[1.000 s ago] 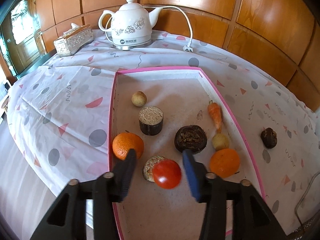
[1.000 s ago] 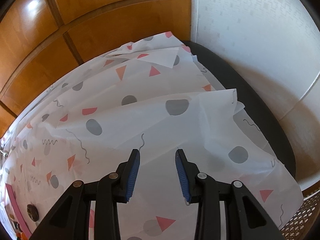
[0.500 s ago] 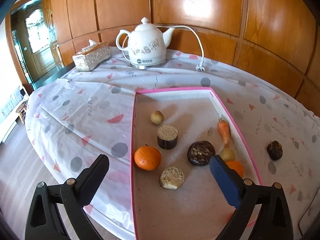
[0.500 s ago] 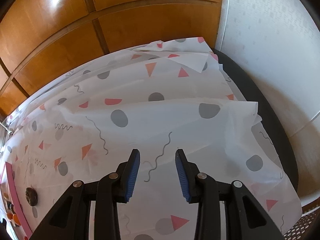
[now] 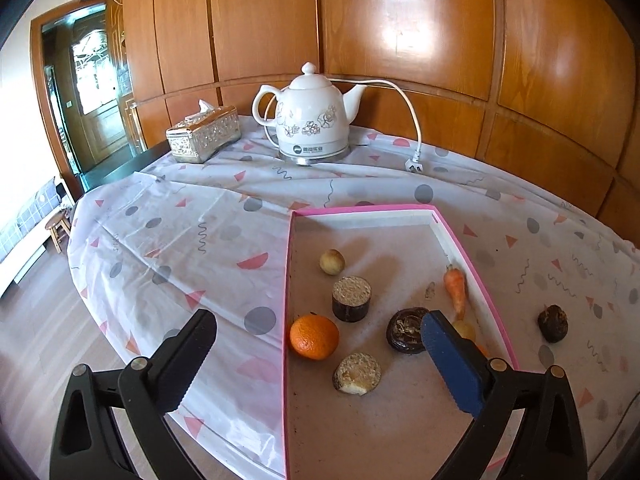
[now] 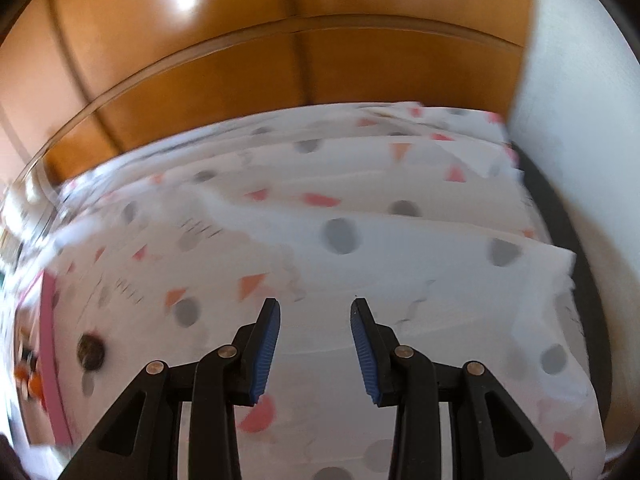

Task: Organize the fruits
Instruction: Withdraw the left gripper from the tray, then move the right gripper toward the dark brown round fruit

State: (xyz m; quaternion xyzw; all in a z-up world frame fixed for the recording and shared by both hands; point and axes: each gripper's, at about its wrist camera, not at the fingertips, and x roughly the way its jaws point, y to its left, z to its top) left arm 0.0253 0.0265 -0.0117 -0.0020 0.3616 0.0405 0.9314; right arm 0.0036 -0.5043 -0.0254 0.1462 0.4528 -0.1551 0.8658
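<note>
kettle (image 5: 310,118) and tissue box (image 5: 204,139) behind tray (image 5: 286,320).

Glossy wood-panelled walls (image 5: 400,40), perhaps a doorway (image 5: 96,92)

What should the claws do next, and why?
Probably the right claw should go to the dark round fruit lying alone on the tablecloth, outside the pink tray. That claw is open with nothing in it, and the other fruits already sit inside.

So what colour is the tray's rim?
Pink rim, clearest in the left wrist view.
</note>
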